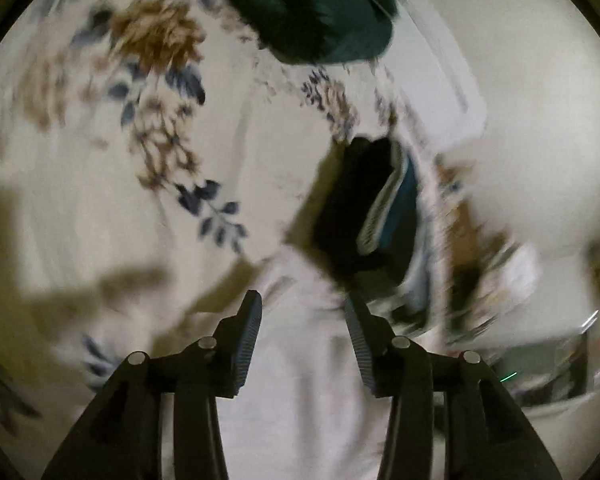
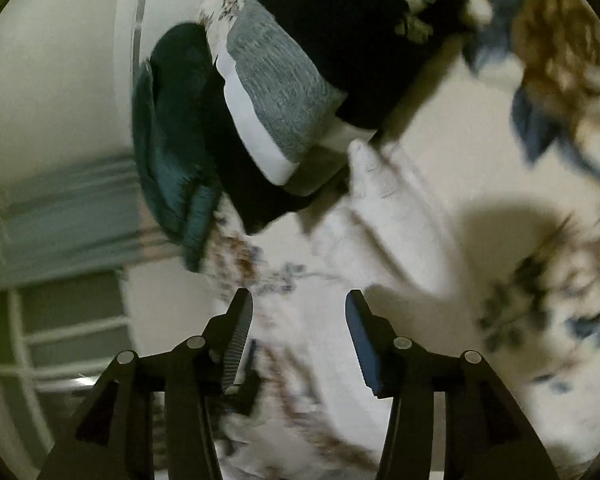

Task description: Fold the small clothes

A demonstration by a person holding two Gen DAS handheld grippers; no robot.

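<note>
A pale white garment (image 1: 300, 340) lies on the floral bedsheet (image 1: 100, 120) right under my left gripper (image 1: 302, 300), which is open and empty above it. The same white garment (image 2: 384, 208) shows in the right wrist view, ahead of my right gripper (image 2: 298, 300), which is open and empty. A stack of folded clothes, black, grey and white (image 2: 292, 92), lies beyond it, with a dark teal piece (image 2: 172, 140) at its left. In the left wrist view a black and teal folded stack (image 1: 364, 208) lies ahead and a dark green cloth (image 1: 312, 4) at the top.
The bed edge runs along the right of the left wrist view, with a white wall or floor (image 1: 540, 120) and some clutter (image 1: 540, 360) beyond. In the right wrist view the bed edge is at left, with a white frame (image 2: 60, 332) below.
</note>
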